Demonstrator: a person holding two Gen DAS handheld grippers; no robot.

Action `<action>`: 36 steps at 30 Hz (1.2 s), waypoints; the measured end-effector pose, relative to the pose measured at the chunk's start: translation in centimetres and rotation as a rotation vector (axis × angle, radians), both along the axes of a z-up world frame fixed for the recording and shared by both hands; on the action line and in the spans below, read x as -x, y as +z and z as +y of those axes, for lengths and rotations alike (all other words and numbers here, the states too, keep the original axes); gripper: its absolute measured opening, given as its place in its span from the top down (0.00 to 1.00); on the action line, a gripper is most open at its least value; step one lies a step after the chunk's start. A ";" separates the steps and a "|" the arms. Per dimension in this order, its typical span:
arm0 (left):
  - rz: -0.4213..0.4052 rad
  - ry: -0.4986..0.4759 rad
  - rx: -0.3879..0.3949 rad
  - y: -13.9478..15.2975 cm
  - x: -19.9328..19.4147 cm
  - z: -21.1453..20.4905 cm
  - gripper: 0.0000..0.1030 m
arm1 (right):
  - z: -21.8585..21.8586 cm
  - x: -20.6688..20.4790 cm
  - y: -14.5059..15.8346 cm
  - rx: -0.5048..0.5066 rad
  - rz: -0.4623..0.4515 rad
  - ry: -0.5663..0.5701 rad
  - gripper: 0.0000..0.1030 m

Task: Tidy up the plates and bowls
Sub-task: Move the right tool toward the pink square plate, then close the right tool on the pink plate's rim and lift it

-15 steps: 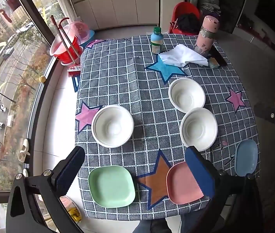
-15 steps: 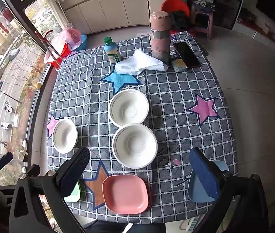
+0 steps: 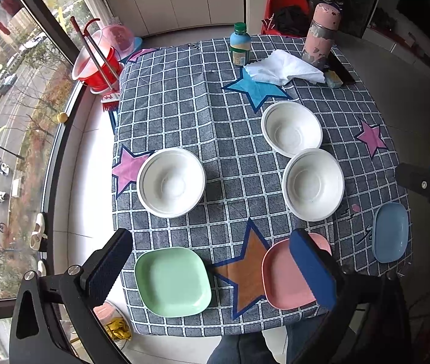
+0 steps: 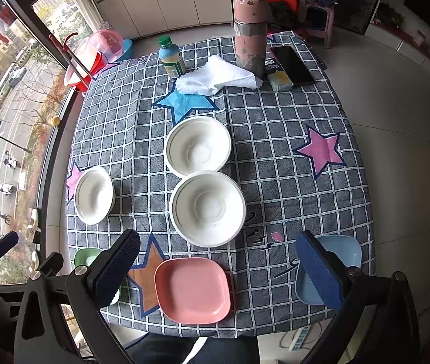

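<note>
Three white bowls stand on the checked tablecloth: one at the left [image 3: 170, 182], one in the middle [image 3: 313, 183] and one behind it [image 3: 291, 129]. Along the near edge lie a green plate [image 3: 172, 282], a pink plate [image 3: 287, 276] and a blue plate [image 3: 391, 232]. My left gripper [image 3: 211, 268] is open and empty, high above the green and pink plates. My right gripper [image 4: 221, 268] is open and empty, above the pink plate [image 4: 193, 289], with the blue plate [image 4: 340, 254] behind its right finger. The middle bowl [image 4: 207, 207] lies just ahead of it.
At the table's far side stand a green-capped bottle [image 4: 170, 57], a white cloth [image 4: 218, 77], a pink flask [image 4: 249, 33], a phone [image 4: 292, 65] and a small packet [image 4: 280, 82]. A red bucket [image 3: 99, 63] stands on the floor by the window at the left.
Both views have shifted only slightly. The plates and bowls have not moved and both grippers stay open.
</note>
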State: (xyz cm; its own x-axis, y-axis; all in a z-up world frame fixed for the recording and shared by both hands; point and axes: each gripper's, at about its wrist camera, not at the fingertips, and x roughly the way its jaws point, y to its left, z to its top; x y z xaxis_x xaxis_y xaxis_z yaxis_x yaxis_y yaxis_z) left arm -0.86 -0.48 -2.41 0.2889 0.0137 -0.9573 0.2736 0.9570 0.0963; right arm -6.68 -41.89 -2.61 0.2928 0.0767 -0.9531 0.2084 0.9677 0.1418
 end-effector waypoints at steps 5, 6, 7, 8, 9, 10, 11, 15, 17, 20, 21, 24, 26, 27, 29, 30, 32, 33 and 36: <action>-0.018 0.001 -0.006 -0.7 0.0 -0.2 0.00 | 0.1 0.2 -0.9 -0.008 0.004 0.002 0.00; -0.014 0.001 -0.007 -0.8 0.0 -0.2 0.00 | 0.2 0.1 -1.0 -0.007 0.005 0.002 0.00; -0.011 0.000 -0.003 -0.9 0.1 -0.2 0.00 | 0.1 0.0 -1.2 -0.011 -0.001 0.002 0.00; -0.004 -0.002 -0.003 -1.0 0.1 -0.3 0.00 | 0.1 0.0 -1.3 -0.017 0.007 0.004 0.00; 0.000 -0.004 -0.004 -1.3 0.1 -0.3 0.00 | 0.1 0.1 -1.5 -0.018 0.010 0.006 0.00; 0.005 -0.007 0.000 -1.6 0.1 -0.4 0.00 | 0.1 0.1 -1.7 -0.019 0.016 0.008 0.00; 0.034 -0.011 0.006 -1.9 0.1 -0.4 0.00 | 0.1 0.1 -1.9 -0.027 0.029 0.009 0.00; 0.096 -0.019 0.001 -4.4 0.3 -0.6 0.00 | 0.1 0.3 -3.7 -0.033 0.071 0.004 0.00; 0.138 -0.033 -0.001 -6.0 0.6 -0.8 0.00 | 0.2 0.7 -5.0 -0.039 0.106 0.005 0.00; 0.205 -0.065 -0.019 -8.9 1.1 -1.2 0.00 | 0.4 1.4 -7.6 -0.043 0.173 0.014 0.00; 0.226 -0.072 -0.025 -10.0 1.2 -1.3 0.00 | 0.5 1.7 -8.6 -0.042 0.198 0.019 0.00; 0.303 -0.082 -0.068 -13.0 1.9 -1.5 0.00 | 0.9 2.8 -11.7 -0.045 0.289 0.036 0.00; 0.336 -0.089 -0.083 -14.7 2.3 -1.7 0.00 | 1.1 3.6 -13.7 -0.044 0.337 0.044 0.00; 0.348 -0.089 -0.083 -15.6 2.5 -1.8 0.00 | 1.1 4.0 -14.7 -0.042 0.362 0.048 0.00; 0.369 -0.081 -0.080 -17.4 2.9 -2.2 0.00 | 1.3 4.6 -16.8 -0.061 0.394 0.057 0.00; 0.378 -0.079 -0.080 -18.2 3.1 -2.4 0.00 | 1.3 5.0 -17.8 -0.063 0.414 0.057 0.00; 0.390 -0.079 -0.088 -19.6 3.6 -2.9 0.00 | 1.4 5.5 -19.7 -0.070 0.443 0.059 0.00; 0.388 -0.079 -0.093 -20.2 3.8 -3.1 0.00 | 1.4 5.8 -20.5 -0.067 0.454 0.065 0.00; 0.380 -0.087 -0.108 -21.8 4.4 -3.8 0.00 | 1.5 6.5 -22.4 -0.054 0.482 0.079 0.00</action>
